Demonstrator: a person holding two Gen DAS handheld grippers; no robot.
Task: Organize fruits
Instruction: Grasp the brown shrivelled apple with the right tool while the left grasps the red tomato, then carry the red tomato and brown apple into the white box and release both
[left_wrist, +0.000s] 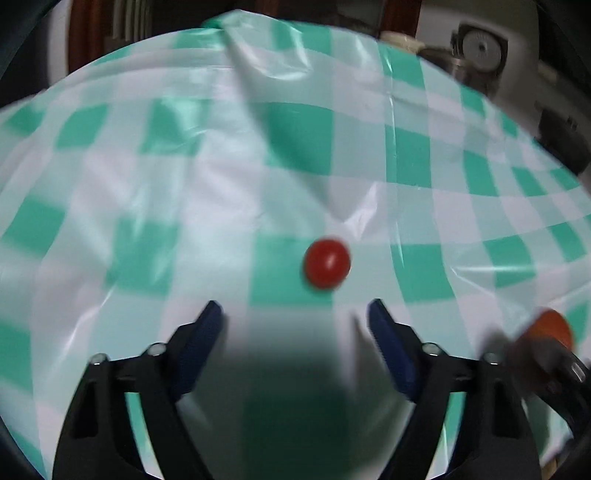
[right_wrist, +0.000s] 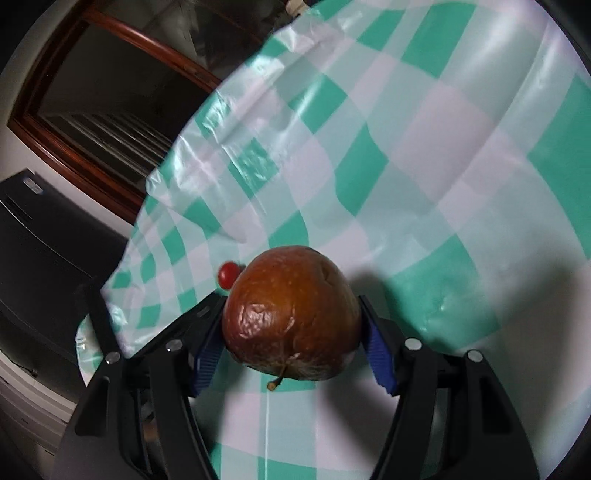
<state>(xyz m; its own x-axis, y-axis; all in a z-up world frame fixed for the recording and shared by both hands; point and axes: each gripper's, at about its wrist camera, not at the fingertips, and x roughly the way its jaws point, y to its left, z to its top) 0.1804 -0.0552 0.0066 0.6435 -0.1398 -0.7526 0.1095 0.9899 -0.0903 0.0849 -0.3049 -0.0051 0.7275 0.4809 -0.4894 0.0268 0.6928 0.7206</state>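
Observation:
A small red cherry tomato (left_wrist: 327, 263) lies on the green-and-white checked tablecloth (left_wrist: 147, 192), just ahead of my left gripper (left_wrist: 295, 314), which is open and empty above the cloth. My right gripper (right_wrist: 291, 314) is shut on a wrinkled brown pear (right_wrist: 291, 314) with its stem pointing down toward the camera, held above the cloth. The tomato also shows in the right wrist view (right_wrist: 227, 274), to the left behind the pear. In the left wrist view the pear (left_wrist: 552, 326) and the right gripper show blurred at the far right.
The tablecloth (right_wrist: 443, 147) is creased and hangs over the table's left edge. A dark wood-framed cabinet (right_wrist: 92, 110) and a black box (right_wrist: 40, 236) stand beyond that edge. A grey machine (left_wrist: 491, 55) sits past the far right edge.

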